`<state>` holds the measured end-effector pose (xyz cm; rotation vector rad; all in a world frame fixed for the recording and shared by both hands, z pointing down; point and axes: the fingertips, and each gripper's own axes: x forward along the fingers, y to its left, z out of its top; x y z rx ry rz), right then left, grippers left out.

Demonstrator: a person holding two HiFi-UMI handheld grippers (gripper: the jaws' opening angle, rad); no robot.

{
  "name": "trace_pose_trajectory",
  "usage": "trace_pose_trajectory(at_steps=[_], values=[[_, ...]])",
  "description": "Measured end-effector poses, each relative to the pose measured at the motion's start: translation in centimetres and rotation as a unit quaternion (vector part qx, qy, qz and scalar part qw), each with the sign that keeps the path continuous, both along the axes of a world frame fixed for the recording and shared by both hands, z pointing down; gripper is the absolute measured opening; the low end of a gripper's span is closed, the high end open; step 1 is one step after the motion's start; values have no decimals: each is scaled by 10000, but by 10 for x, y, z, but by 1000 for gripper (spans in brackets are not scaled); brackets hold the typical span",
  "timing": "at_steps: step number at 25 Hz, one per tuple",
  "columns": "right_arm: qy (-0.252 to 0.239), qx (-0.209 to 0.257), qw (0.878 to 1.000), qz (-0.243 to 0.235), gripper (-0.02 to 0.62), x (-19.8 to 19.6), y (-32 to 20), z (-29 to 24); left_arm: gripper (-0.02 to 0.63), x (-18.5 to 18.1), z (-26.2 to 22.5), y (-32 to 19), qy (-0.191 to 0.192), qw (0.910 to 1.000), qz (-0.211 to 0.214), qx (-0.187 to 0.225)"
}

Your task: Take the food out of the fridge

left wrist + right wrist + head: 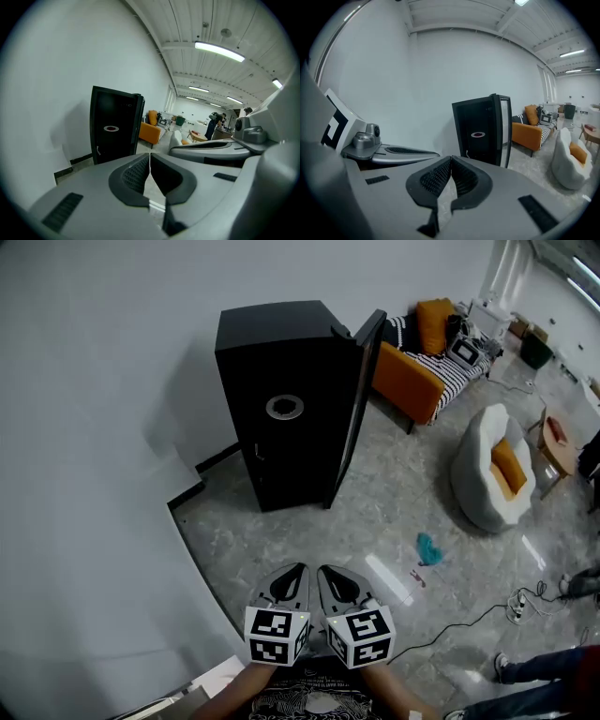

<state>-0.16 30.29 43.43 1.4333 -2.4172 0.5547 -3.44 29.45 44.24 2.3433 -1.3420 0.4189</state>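
Observation:
A tall black fridge (pixel 281 399) stands against the white wall, some way ahead of me; its door (pixel 361 399) on the right side hangs slightly ajar. The same fridge (pixel 115 131) (pixel 480 129) appears in both gripper views. No food is visible. My left gripper (pixel 298 570) and right gripper (pixel 323 572) are held side by side low in front of me, both pointing toward the fridge. Each has its jaws shut with nothing between them, as the left gripper (pixel 149 157) and right gripper (pixel 451 160) views show.
An orange sofa (pixel 412 371) with striped cushions stands right of the fridge. A white beanbag chair (pixel 492 470) with an orange cushion sits farther right. A teal scrap (pixel 428 547) and a white strip (pixel 389 579) lie on the grey floor, and cables (pixel 487 615) trail at lower right.

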Motion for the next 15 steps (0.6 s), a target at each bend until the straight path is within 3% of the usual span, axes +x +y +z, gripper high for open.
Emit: trace_pose_trajectory(at_steps=[15], values=[[-158,-55,9998,-124,21,14,-85,15,20,16,13,-82,-113,9999,-70,-71]])
